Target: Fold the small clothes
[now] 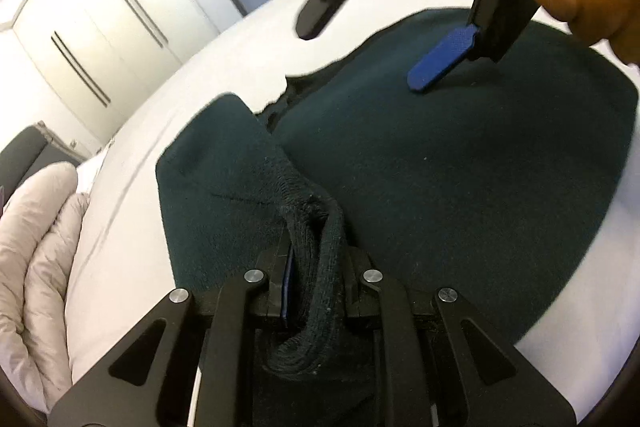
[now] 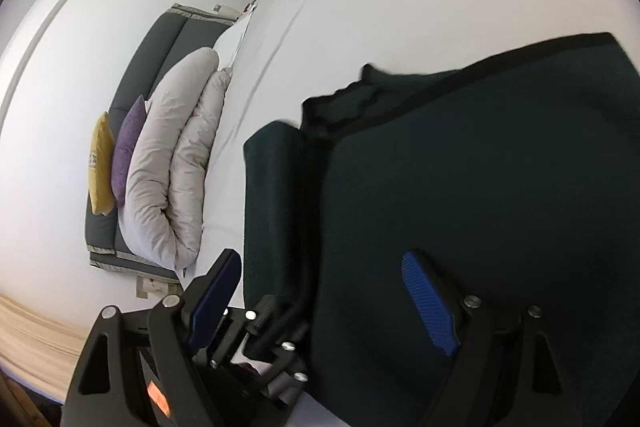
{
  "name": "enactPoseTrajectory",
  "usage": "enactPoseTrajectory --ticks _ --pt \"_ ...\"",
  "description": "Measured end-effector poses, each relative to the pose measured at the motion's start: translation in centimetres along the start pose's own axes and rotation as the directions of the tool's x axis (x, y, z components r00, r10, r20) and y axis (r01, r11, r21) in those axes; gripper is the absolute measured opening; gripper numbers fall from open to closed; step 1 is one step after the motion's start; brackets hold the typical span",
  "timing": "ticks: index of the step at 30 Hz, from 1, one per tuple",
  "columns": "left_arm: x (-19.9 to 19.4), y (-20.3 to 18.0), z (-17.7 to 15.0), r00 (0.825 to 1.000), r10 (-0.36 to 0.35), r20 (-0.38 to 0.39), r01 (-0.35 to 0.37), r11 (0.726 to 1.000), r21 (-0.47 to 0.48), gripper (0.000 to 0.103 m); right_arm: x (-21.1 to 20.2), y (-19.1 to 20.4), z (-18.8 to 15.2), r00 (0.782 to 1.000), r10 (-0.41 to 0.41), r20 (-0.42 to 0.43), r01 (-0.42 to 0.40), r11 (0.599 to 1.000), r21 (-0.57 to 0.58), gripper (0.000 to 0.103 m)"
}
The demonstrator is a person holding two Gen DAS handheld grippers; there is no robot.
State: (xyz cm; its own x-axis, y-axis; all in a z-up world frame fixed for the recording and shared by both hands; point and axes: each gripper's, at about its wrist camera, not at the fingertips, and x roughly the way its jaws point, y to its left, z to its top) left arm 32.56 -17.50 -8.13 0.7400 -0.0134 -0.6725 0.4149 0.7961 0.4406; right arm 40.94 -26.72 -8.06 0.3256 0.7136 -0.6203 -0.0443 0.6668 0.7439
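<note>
**One dark green garment, pinched on your left, your right jaws spread above it**

One dark green garment (image 1: 460, 187) lies spread on the white bed sheet (image 1: 132, 227), directly ahead of both your grippers. Its near ribbed edge (image 1: 316, 267) is bunched up and drawn into your left gripper (image 1: 314, 291), whose jaws are pressed nearly together on that fold of cloth. A flap of the garment (image 1: 216, 163) rises to the left of that grip, and beyond it the cloth shows a ragged, dark-trimmed edge against the sheet.

Your right gripper (image 2: 332, 291) has its jaws spread wide, with nothing clamped between the pads. In its own view the garment fills the space between and ahead of the fingers; one blue pad (image 2: 430, 303) sits over the cloth to the right, the other (image 2: 214, 291) to the left, off the cloth's side edge. From your left wrist view that same gripper (image 1: 360, 47) hangs on the far side of the garment, its blue pad close to the cloth; you cannot tell whether it touches. Your hand (image 1: 592, 3) shows on its handle.

Left of your right gripper, past the sheet, lies a folded pale duvet (image 2: 172, 163), then a purple cushion (image 2: 128, 155) and a yellow cushion (image 2: 100, 163) against a grey headboard (image 2: 156, 51). White cupboard doors (image 1: 100, 27) stand beyond your left gripper.
</note>
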Motion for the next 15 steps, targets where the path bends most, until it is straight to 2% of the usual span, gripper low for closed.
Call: enactPoseTrajectory --ticks 5,10,13,15 --pt "-1.3 1.8 -1.5 0.997 -0.057 0.045 0.061 0.995 -0.084 0.014 1.8 0.8 0.3 0.998 0.059 -0.022 -0.059 0.998 -0.017 0.083" --pt "-1.4 2.6 -2.3 0.994 -0.071 0.082 0.078 0.992 -0.096 0.014 6.1 4.0 0.6 0.994 0.044 -0.102 -0.053 0.995 -0.086 0.079" --pt "-2.0 3.7 -3.3 0.992 -0.084 0.095 0.095 0.989 -0.111 0.014 8.0 5.1 1.2 0.992 0.034 -0.121 -0.046 0.994 -0.095 0.074" --pt "-1.4 3.9 -3.0 0.991 -0.088 0.098 0.099 0.989 -0.111 0.014 9.0 5.2 1.5 0.993 0.007 -0.121 -0.018 0.996 -0.092 0.062"
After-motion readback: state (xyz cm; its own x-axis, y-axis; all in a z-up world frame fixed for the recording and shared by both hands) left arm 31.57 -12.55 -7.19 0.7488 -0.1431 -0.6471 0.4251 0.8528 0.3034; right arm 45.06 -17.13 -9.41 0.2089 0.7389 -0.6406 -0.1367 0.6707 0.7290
